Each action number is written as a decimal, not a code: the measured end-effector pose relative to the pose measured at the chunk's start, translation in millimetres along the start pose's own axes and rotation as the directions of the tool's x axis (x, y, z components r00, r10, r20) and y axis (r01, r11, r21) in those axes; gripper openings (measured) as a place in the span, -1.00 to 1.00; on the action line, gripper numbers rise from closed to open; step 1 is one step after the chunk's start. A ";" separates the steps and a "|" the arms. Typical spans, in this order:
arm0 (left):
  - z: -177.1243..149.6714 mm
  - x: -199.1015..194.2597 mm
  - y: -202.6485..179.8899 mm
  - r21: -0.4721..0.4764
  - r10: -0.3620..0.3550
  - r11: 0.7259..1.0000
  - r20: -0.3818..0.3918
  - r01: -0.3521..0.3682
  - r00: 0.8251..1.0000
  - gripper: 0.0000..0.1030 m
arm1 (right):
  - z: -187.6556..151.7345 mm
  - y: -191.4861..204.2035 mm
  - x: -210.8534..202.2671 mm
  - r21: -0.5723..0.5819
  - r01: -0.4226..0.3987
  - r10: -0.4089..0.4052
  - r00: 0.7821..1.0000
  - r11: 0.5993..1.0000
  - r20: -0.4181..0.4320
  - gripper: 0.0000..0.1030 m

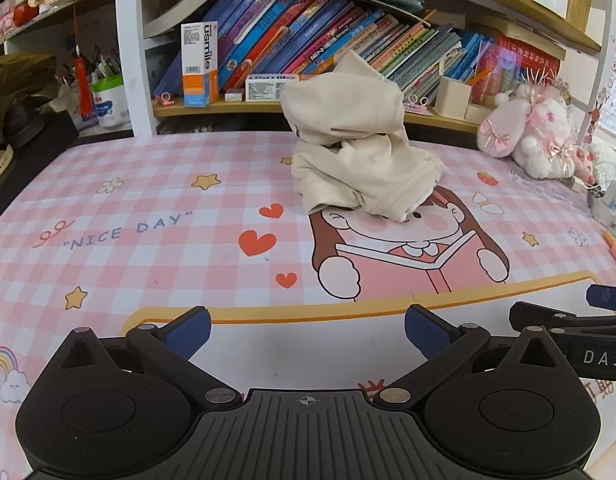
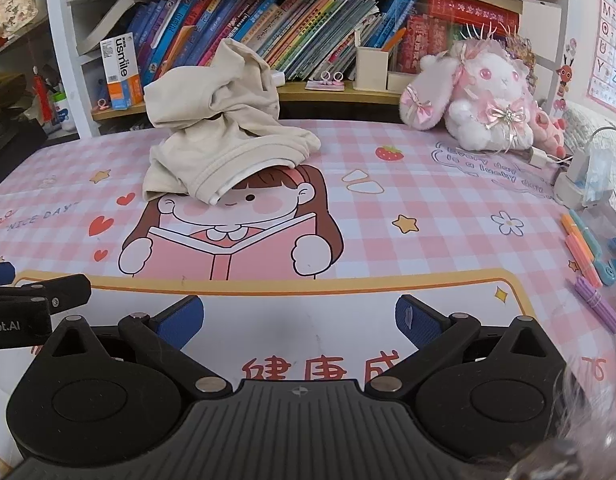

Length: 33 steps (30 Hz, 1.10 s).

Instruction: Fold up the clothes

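A crumpled beige garment (image 1: 355, 140) stands in a heap on the pink checked desk mat (image 1: 148, 208), toward the far side of the desk. In the right wrist view the same garment (image 2: 224, 128) lies left of centre, its hem over the cartoon girl's head. My left gripper (image 1: 308, 334) is open near the front edge, well short of the heap, with nothing between its blue pads. My right gripper (image 2: 300, 320) is open too, empty, beside the left one. Each gripper's fingers show at the edge of the other's view.
A bookshelf (image 1: 308, 108) full of books runs behind the desk. A pink and white plush rabbit (image 2: 479, 100) sits at the back right. Coloured pens (image 2: 587, 256) and a charger (image 2: 575, 184) lie along the right edge. Dark items (image 1: 24, 120) sit at the left.
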<state>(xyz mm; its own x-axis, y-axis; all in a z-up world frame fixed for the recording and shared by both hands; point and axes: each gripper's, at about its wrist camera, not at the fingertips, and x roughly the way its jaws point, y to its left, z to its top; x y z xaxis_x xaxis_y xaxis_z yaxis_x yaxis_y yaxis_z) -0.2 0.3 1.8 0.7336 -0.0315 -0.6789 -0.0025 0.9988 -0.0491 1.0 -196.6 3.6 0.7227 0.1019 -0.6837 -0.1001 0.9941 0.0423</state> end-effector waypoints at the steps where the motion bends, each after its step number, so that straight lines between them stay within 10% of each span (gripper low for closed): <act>1: 0.8 -0.9 0.1 -0.001 -0.004 1.000 0.000 0.004 1.000 1.00 | 0.1 0.2 0.1 0.000 -0.001 0.001 1.000 1.000 0.000 1.00; 33: 0.3 1.8 3.9 -0.023 -0.005 1.000 -0.007 0.005 1.000 1.00 | -0.8 2.8 1.1 0.000 0.001 -0.001 1.000 1.000 -0.007 1.00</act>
<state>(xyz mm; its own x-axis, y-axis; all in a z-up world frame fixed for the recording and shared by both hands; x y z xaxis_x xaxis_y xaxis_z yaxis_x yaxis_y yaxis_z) 1.3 4.1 0.5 0.7286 -0.0371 -0.6840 -0.0141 0.9975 -0.0691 0.9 -193.7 2.4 0.7182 0.1002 -0.6886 -0.0989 0.9942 0.0415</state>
